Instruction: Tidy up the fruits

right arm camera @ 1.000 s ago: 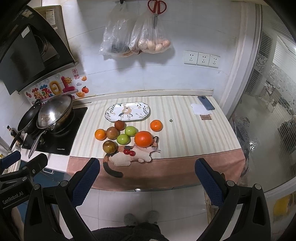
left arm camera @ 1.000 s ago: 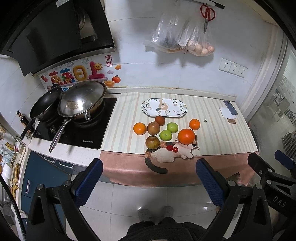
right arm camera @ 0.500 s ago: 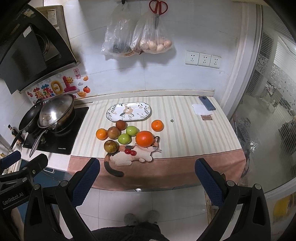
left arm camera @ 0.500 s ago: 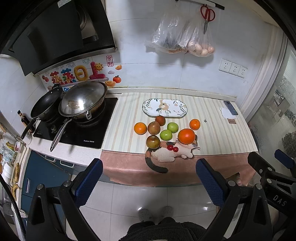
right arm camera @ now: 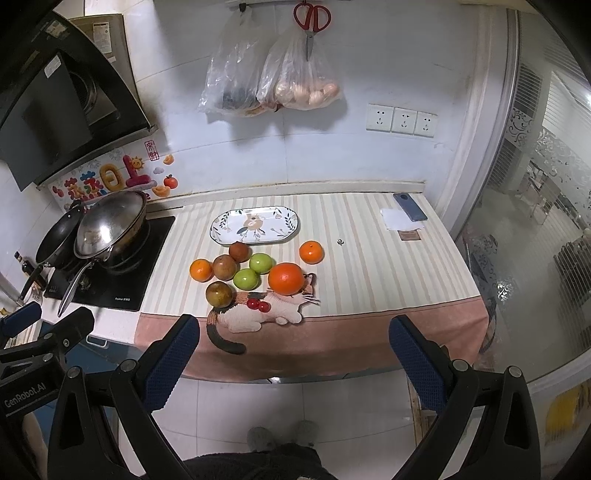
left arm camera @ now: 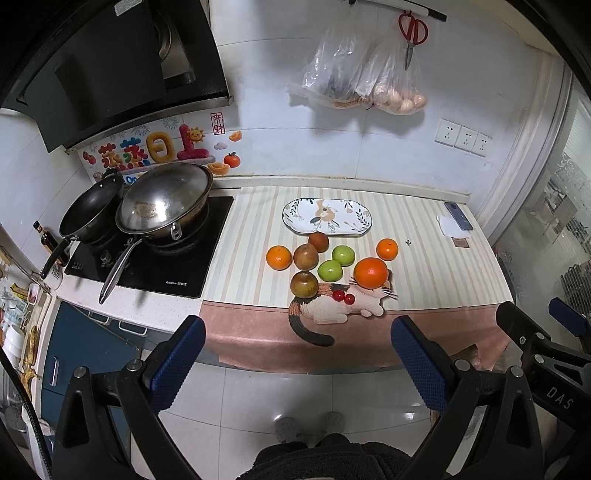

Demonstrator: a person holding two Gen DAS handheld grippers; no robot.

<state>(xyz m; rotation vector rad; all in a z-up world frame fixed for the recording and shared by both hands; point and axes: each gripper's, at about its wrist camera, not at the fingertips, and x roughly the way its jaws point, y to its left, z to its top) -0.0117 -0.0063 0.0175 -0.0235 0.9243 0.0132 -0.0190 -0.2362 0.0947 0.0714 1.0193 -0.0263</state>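
Note:
Several fruits lie loose on the striped counter mat: a large orange [left arm camera: 371, 272] [right arm camera: 285, 278], two small oranges [left arm camera: 279, 257] [left arm camera: 386, 249], two green apples [left arm camera: 343, 255] [left arm camera: 330, 270], three brownish fruits [left arm camera: 304, 284] and red cherries [left arm camera: 342, 296]. An empty oval patterned plate [left arm camera: 327, 221] [right arm camera: 255, 225] sits just behind them. My left gripper [left arm camera: 295, 354] and right gripper [right arm camera: 293, 354] are both open and empty, held off the counter's front edge, over the floor.
A stove with a wok [left arm camera: 164, 201] and a black pan [left arm camera: 90, 210] stands to the left. A cat-shaped mat [left arm camera: 340, 308] lies at the counter's front edge. A phone [left arm camera: 458, 216] lies at the far right. Bags and scissors [left arm camera: 412, 31] hang on the wall.
Both views have drifted very slightly; the fruits and plate have not moved and both grippers stay open.

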